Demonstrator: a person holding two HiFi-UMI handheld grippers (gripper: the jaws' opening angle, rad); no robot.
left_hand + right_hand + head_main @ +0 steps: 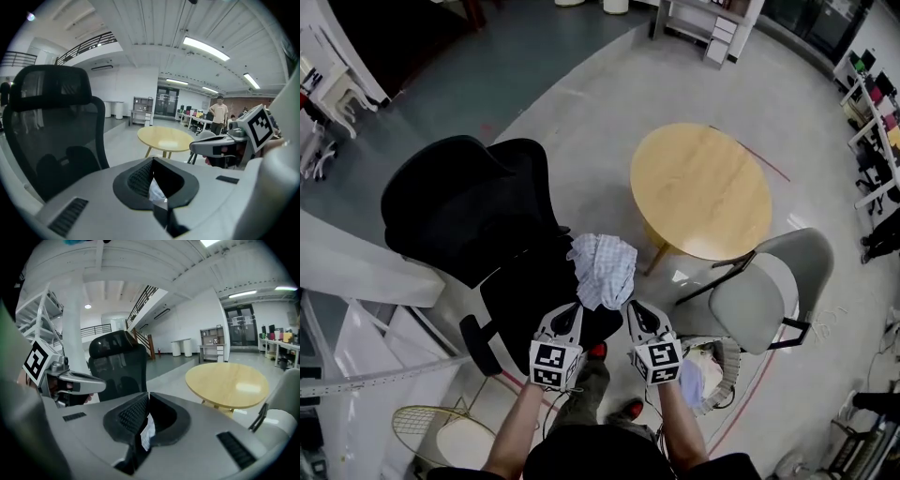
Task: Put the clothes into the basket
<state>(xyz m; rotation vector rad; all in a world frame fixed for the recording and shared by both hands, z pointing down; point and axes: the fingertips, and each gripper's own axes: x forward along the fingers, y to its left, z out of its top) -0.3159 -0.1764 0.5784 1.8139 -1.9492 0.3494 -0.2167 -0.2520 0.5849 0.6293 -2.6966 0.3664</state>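
**A:** What does the head view give?

**B:** Both claws are held up side by side in front of the person. The left claw (576, 306) and the right claw (631, 305) each pinch the near edge of a blue-and-white checked cloth (602, 266). The cloth bunches just beyond their tips and between them. A black office chair (469, 206) is under and ahead of the left claw.

**A:** And the basket?

**B:** The basket (732, 364) is on the floor, behind and to the right of the right claw, near the person's right forearm. There is some fabric in it. The checked cloth is outside it, up in the air. A round wooden table (701, 187) stands ahead of the right claw, and a grey chair (769, 291) is off to its right.

**A:** Left gripper view?

**B:** The left claw's jaws are pressed together on a thin fold of the pale cloth (158, 192), which shows in the seam between them. The office chair's back rises to the left of the claw and the round table is straight ahead. The right claw reaches in from the right. A person (219, 112) stands far off.

**A:** Right gripper view?

**B:** The right claw's jaws are also closed on a sliver of the cloth (147, 432). The left claw is at its left, the office chair is ahead, and the table is ahead to the right.
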